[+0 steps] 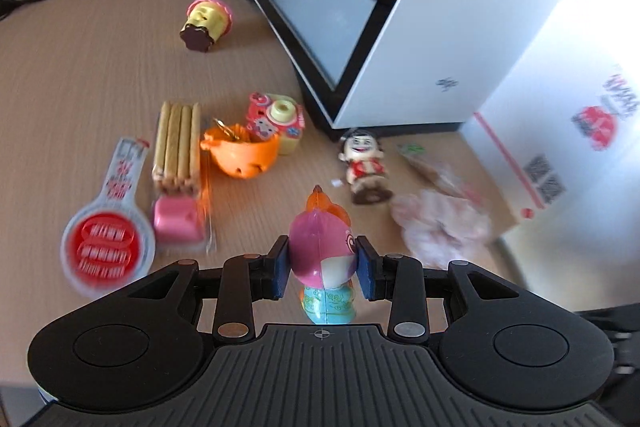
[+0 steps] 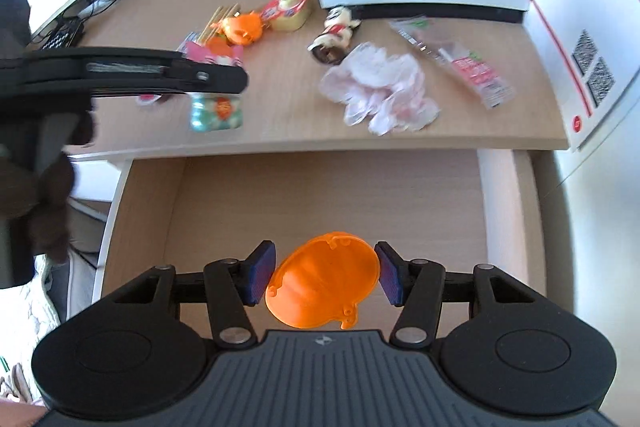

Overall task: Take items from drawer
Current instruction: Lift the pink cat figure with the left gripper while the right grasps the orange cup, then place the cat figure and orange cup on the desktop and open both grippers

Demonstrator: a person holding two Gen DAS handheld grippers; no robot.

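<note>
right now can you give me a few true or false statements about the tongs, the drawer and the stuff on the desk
1. The left tongs grip a pink-headed toy figure. True.
2. The right tongs are empty. False: an orange shell piece sits between their pads.
3. The drawer is pulled open below the desk edge. True.
4. The pack of biscuit sticks lies inside the drawer. False: it lies on the desk, beside an orange bowl-shaped toy.
5. The small doll in red is held by the left tongs. False: it lies free on the desk near the white box.
</note>
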